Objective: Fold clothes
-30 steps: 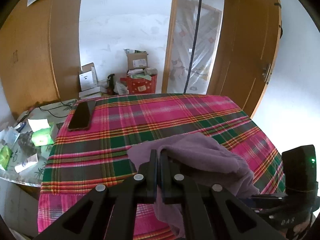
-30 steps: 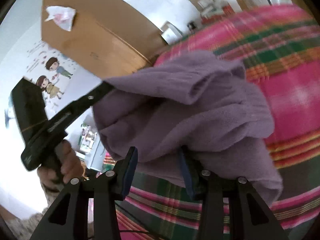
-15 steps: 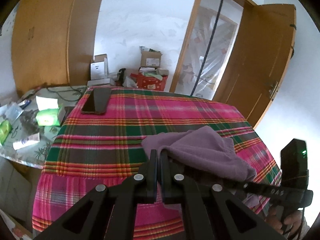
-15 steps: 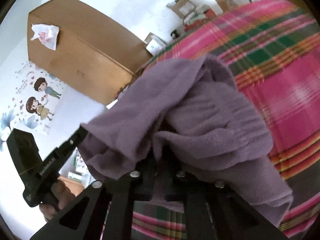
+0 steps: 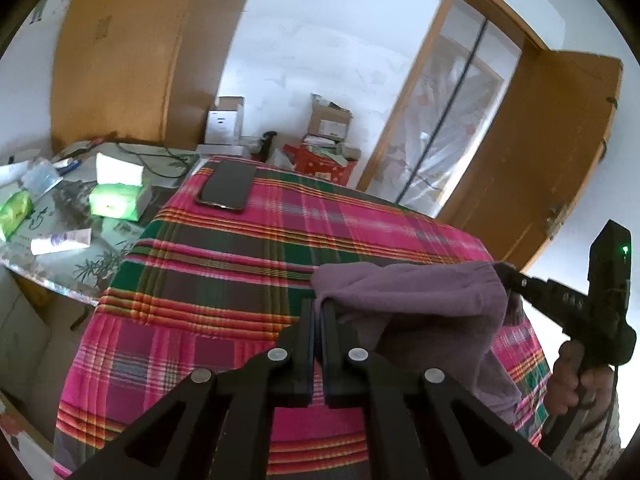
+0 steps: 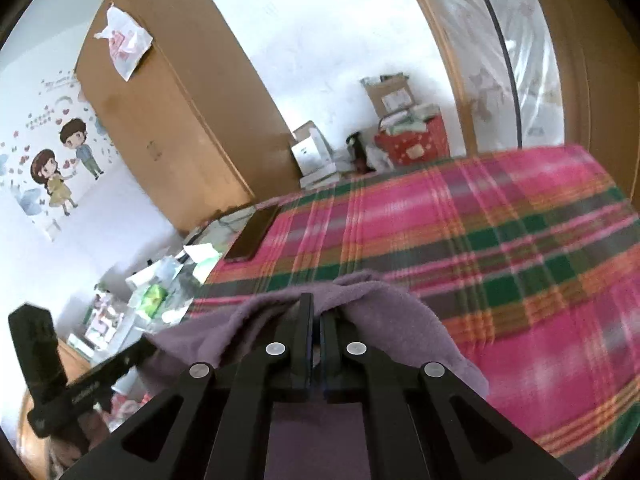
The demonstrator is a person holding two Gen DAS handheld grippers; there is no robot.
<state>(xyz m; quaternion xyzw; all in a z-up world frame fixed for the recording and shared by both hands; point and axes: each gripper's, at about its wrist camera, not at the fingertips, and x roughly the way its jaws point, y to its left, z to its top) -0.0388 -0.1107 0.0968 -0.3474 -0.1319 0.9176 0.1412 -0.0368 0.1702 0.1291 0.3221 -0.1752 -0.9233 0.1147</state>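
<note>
Purple garment point(image 5: 420, 304), the only piece of clothing in sight, is hanging bunched between two grippers above the plaid bedspread point(image 5: 248, 264). In the left wrist view, the left gripper point(image 5: 318, 308) is pinching one end with its jaws together, and the cloth is stretching off to the right, where the right gripper point(image 5: 508, 274) is biting the other end. In the right wrist view, that gripper point(image 6: 316, 312) is clamping a fold of the garment point(image 6: 384, 300), whose long axis is running leftward toward the left gripper point(image 6: 148, 350). One phone point(image 5: 226, 190) is lying at the bedspread's far corner.
</note>
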